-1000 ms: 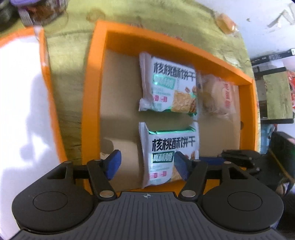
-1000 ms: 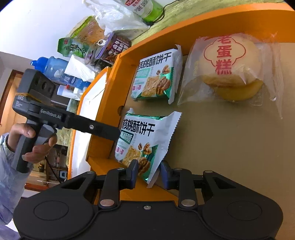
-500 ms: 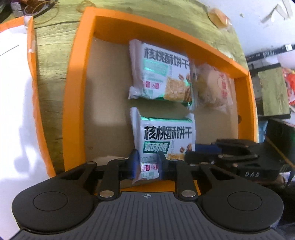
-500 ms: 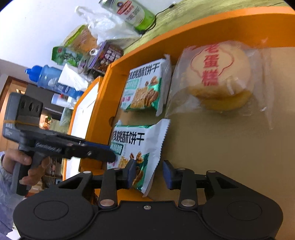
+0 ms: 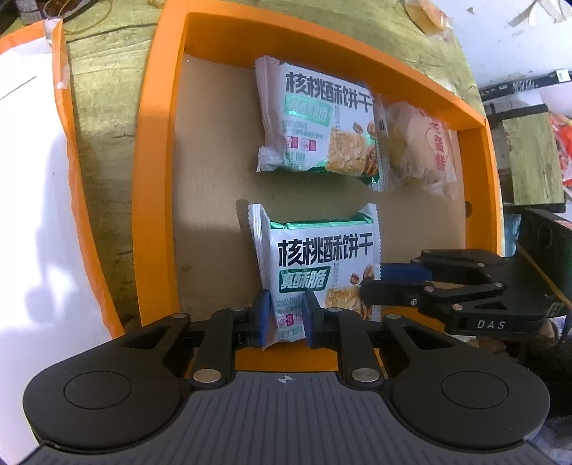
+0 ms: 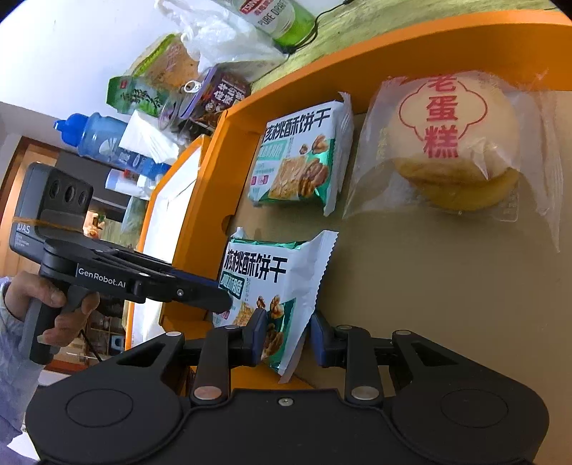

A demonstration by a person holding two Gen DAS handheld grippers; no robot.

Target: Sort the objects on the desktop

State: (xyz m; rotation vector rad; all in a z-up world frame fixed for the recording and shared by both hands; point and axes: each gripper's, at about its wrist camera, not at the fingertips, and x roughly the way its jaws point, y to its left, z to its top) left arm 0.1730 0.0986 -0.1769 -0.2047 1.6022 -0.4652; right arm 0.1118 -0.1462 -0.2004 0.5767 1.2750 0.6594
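An orange tray point(image 5: 153, 179) with a brown floor holds two walnut-biscuit packets and a wrapped egg cake point(image 5: 418, 150) point(image 6: 454, 136). The near biscuit packet point(image 5: 321, 257) point(image 6: 271, 272) lies at the tray's near edge. My left gripper point(image 5: 284, 318) is shut on its near end, pads pressing both sides. My right gripper point(image 6: 286, 334) is shut on the packet's walnut-printed corner, and in the left wrist view it point(image 5: 379, 282) reaches in from the right. A hand point(image 6: 53, 307) holds the left gripper point(image 6: 221, 300). The far biscuit packet point(image 5: 318, 121) point(image 6: 300, 157) lies flat beside the egg cake.
A second orange tray lined with white paper point(image 5: 35, 179) point(image 6: 171, 200) sits left of the first on the wooden table point(image 5: 103, 143). Behind the trays stand a blue bottle point(image 6: 103, 143), a green can point(image 6: 279, 18), snack bags point(image 6: 143, 93) and a purple packet point(image 6: 221, 96).
My left gripper stood wide open beside the near packet; it has closed on the packet's near end. The right gripper has kept its hold on the same packet.
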